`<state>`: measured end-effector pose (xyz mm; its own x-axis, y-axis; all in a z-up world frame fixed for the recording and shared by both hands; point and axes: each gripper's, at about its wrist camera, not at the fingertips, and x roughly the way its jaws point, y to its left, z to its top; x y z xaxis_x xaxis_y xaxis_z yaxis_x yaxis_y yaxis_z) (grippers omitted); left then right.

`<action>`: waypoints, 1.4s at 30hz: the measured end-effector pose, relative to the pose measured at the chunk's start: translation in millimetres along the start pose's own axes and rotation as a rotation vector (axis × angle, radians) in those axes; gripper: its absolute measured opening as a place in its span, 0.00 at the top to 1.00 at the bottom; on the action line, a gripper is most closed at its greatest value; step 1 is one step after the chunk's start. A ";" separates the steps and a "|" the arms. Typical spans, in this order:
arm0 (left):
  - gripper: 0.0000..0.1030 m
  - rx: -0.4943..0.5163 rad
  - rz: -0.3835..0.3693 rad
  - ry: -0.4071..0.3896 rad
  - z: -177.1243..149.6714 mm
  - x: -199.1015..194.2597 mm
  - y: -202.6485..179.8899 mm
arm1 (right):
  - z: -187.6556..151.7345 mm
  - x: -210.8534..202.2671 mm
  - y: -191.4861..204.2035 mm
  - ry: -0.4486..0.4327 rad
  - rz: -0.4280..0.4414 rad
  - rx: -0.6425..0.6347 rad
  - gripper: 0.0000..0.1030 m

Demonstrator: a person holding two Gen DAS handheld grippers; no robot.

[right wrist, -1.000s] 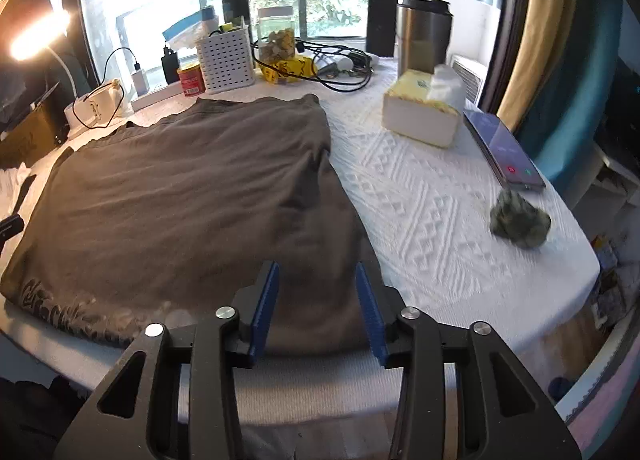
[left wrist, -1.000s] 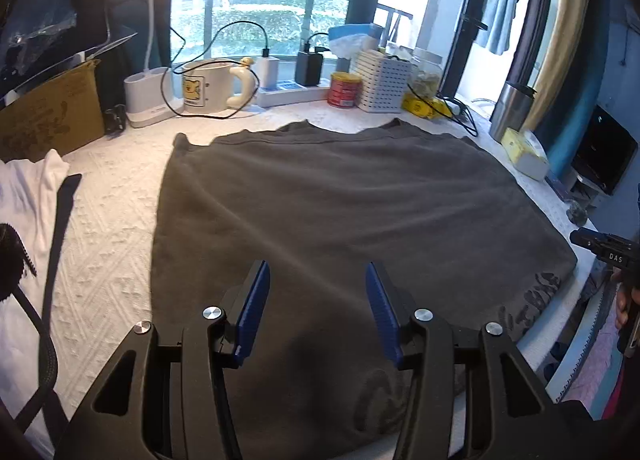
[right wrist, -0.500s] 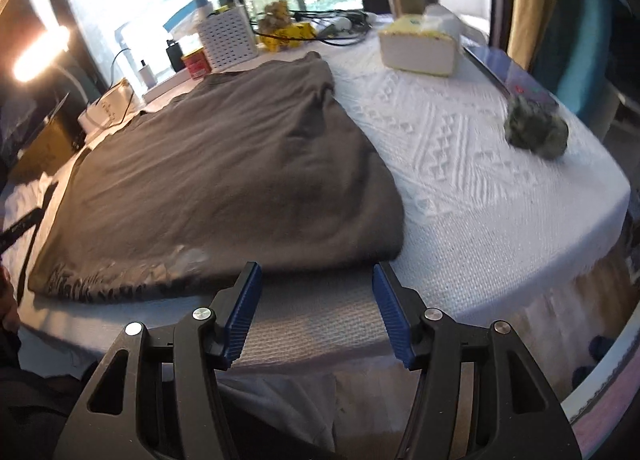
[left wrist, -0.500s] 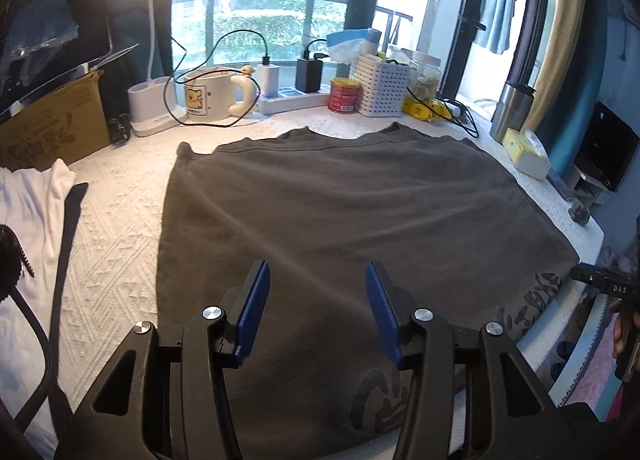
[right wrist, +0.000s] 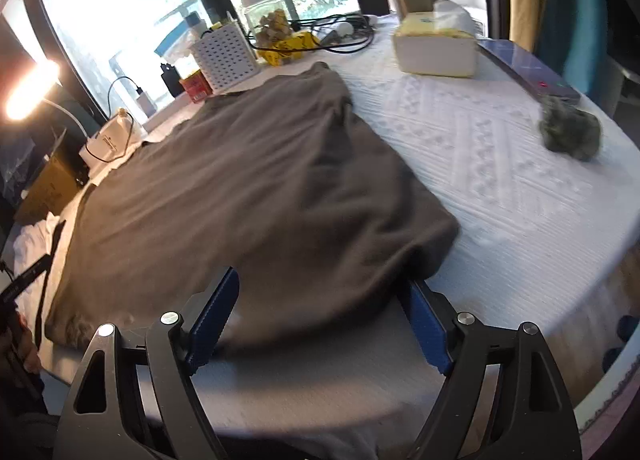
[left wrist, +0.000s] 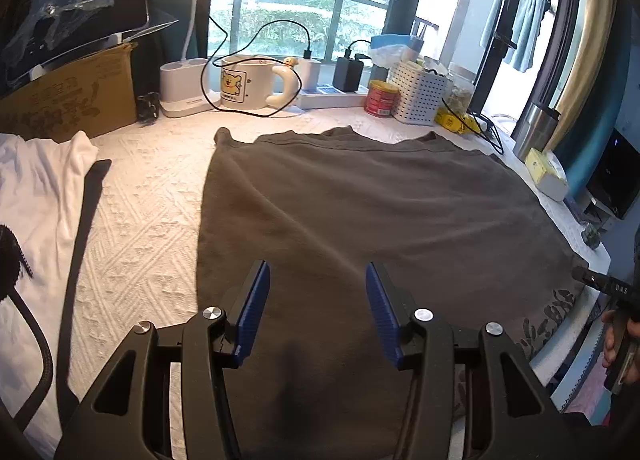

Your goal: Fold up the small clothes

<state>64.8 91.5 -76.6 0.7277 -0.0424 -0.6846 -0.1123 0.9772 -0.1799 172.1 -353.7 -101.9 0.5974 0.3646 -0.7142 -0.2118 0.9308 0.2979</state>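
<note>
Surface: white quilted cloth [left wrist: 152, 188] with raised diamond and zigzag stitching covered the round table; tall windows with a dark railing and greenery stood behind.
Garment: a dark grey-brown shirt [left wrist: 360, 212] of soft, matte knit lay spread flat across the middle of the cloth, its collar edge toward the windows and its near hem at the table's front edge.
Garment look: shallow wrinkles ran across it; a pale, worn print [left wrist: 556, 304] showed near the hem, too faint to read.
Left gripper: the left gripper [left wrist: 316, 300] hung over the near part of the shirt, its ribbed blue pads [left wrist: 252, 312] about half apart, nothing between them.
Right gripper: the right gripper [right wrist: 320, 316] sat low at the shirt's near right corner, jaws opening to their widest; the hem bulged between the pads, which did not press on it.
Other cloth: a white garment [left wrist: 36, 196] lay crumpled at the far left of the table.
Mug: a glossy white ceramic mug [left wrist: 246, 82] carried a yellow cartoon bear panel; the small writing under it could not be read.
Basket: a white perforated plastic basket [right wrist: 226, 56] stood beside a red tin [left wrist: 382, 98].
Box: a brown cardboard box [left wrist: 76, 96] bore printed characters, illegible.
Tissues: a yellow and white tissue box [right wrist: 436, 46] sat on the right, near a dark phone [right wrist: 528, 70].
Lettering: "DAS" showed on a black bar [left wrist: 600, 284] at the right edge of the left wrist view.
</note>
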 end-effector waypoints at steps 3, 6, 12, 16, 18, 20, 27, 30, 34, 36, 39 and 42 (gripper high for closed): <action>0.52 -0.010 0.003 -0.004 0.8 0.4 8.5 | 7.1 10.3 8.5 -0.009 0.006 -0.009 0.19; 0.52 -0.031 0.009 0.004 1.4 4.1 16.9 | 13.7 19.8 15.0 -0.012 0.008 -0.016 0.19; 0.52 -0.058 -0.019 0.006 3.7 9.1 28.3 | 26.7 36.2 23.8 -0.023 -0.006 -0.029 0.19; 0.52 -0.055 -0.022 -0.003 10.3 11.7 31.6 | 36.0 47.2 30.0 -0.026 -0.012 -0.039 0.19; 0.52 -0.058 -0.023 0.000 14.0 14.3 34.3 | 41.3 53.3 34.5 -0.024 -0.023 -0.050 0.19; 0.52 -0.065 -0.021 0.005 17.7 17.2 37.5 | 47.9 59.6 37.2 -0.020 -0.035 -0.059 0.19; 0.52 -0.080 -0.002 0.015 29.8 25.4 48.6 | 65.0 78.5 46.4 -0.012 -0.063 -0.092 0.24; 0.52 -0.085 0.003 0.017 34.7 28.7 50.8 | 69.3 84.9 50.5 -0.011 -0.059 -0.108 0.24; 0.52 -0.081 0.007 0.025 39.9 33.8 50.5 | 73.2 92.6 58.2 -0.012 -0.076 -0.156 0.36; 0.52 -0.077 0.007 0.030 42.1 36.2 50.7 | 74.7 95.7 62.0 -0.012 -0.095 -0.183 0.45; 0.52 -0.074 0.007 0.033 45.1 39.0 50.6 | 77.5 98.8 64.2 -0.010 -0.110 -0.205 0.67; 0.52 -0.072 0.007 0.028 48.4 38.8 51.9 | 78.8 100.1 69.8 -0.006 -0.108 -0.225 0.78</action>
<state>120.0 150.7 -78.3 0.7075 -0.0427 -0.7055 -0.1663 0.9601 -0.2249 278.1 -254.4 -102.7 0.6304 0.2631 -0.7303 -0.3130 0.9471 0.0710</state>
